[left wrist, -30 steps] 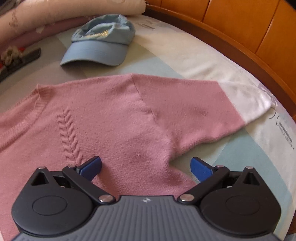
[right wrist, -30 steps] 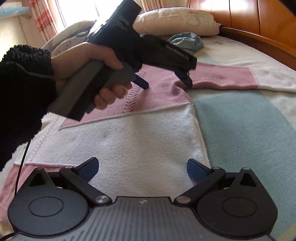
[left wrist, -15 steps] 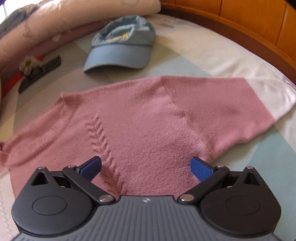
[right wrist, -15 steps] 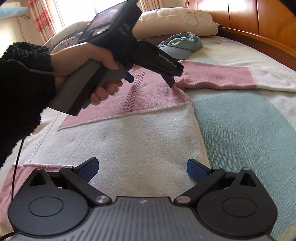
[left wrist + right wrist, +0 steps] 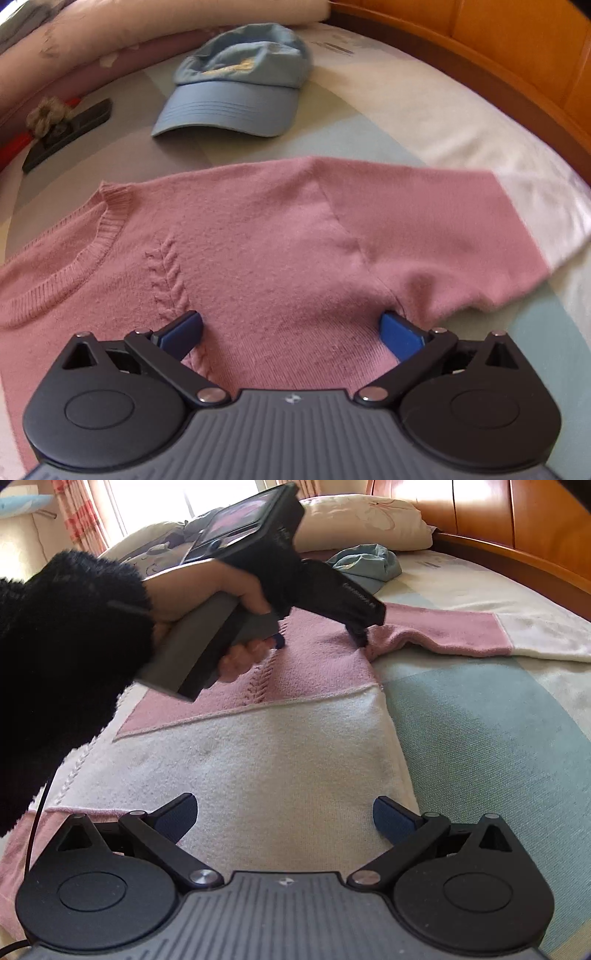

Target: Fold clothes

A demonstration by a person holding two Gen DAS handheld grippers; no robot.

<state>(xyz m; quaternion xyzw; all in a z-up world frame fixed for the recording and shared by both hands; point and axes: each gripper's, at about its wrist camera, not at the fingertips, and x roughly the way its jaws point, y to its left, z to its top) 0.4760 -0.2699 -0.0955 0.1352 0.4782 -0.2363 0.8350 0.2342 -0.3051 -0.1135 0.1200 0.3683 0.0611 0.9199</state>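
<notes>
A pink and white knit sweater [image 5: 280, 236] lies flat on the bed, its sleeve [image 5: 461, 229] stretched to the right. My left gripper [image 5: 291, 330] stands open low over the pink chest, its right fingertip [image 5: 397, 328] at the armpit seam. In the right wrist view the same left gripper [image 5: 317, 637] presses down by the armpit, held by a hand [image 5: 218, 590] in a black sleeve. My right gripper [image 5: 284, 818] is open above the white lower part of the sweater [image 5: 258, 760], near its right side edge, holding nothing.
A light blue cap [image 5: 236, 85] lies beyond the sweater's shoulder, with pillows [image 5: 365, 520] behind it. A dark flat object with a small fuzzy thing [image 5: 62, 129] sits at far left. The wooden bed frame [image 5: 517, 66] curves along the right. Bare teal and cream bedsheet [image 5: 491, 738] lies right of the sweater.
My left gripper has dropped lower and closer to the sweater, its right fingertip now at the armpit seam. The right gripper has stayed in place.
</notes>
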